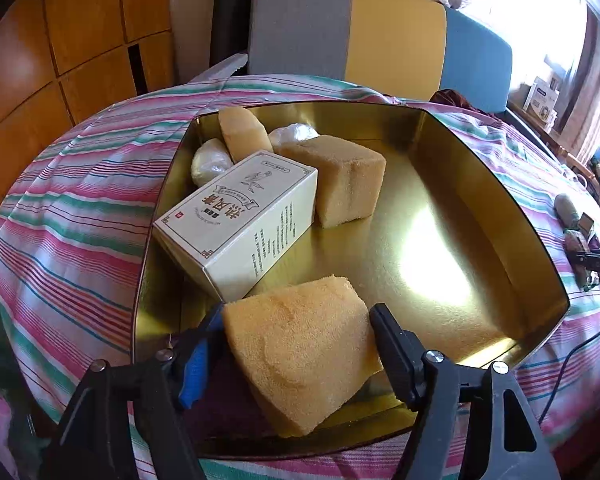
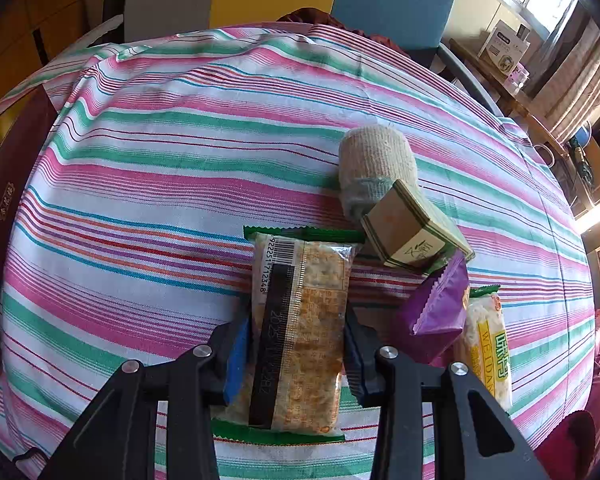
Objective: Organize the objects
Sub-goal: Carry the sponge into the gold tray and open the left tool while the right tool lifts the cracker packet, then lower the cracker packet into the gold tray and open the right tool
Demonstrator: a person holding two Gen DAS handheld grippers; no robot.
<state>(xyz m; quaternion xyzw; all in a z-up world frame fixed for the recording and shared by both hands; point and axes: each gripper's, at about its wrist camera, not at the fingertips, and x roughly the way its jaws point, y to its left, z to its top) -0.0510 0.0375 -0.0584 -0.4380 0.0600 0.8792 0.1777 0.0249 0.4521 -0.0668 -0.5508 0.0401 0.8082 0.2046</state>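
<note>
**Two hand-held grippers: left released over tin, right clamped on snack pack**

Left hand-held gripper (image 1: 296,320): jaws apart around a yellow sponge wedge (image 1: 300,360). Left blue pad sits at the wedge's edge, right finger stands just off it; pads don't look to be pressing. Wedge rests at the near rim of the gold tin tray (image 1: 500,208).

Also in the tray:
- white printed box (image 1: 240,220), lying tilted at the left wall
- sponge block (image 1: 340,180) just behind the box
- rounded sponge piece (image 1: 244,132) at the far left corner
- two white wrapped lumps (image 1: 210,162) beside it

Tray sits on the striped cloth (image 1: 68,208) covering the counter.

Right hand-held gripper (image 2: 298,340): clenched on a clear snack pack with green ends (image 2: 300,328), pads pressing both long sides. Pack lies flat on the cloth, barcode end pointing away.

Just right of it: purple packet (image 2: 436,312), another green-ended snack pack (image 2: 488,344), small brown-green box (image 2: 412,228) tilted against a grey knitted roll (image 2: 374,164).
</note>
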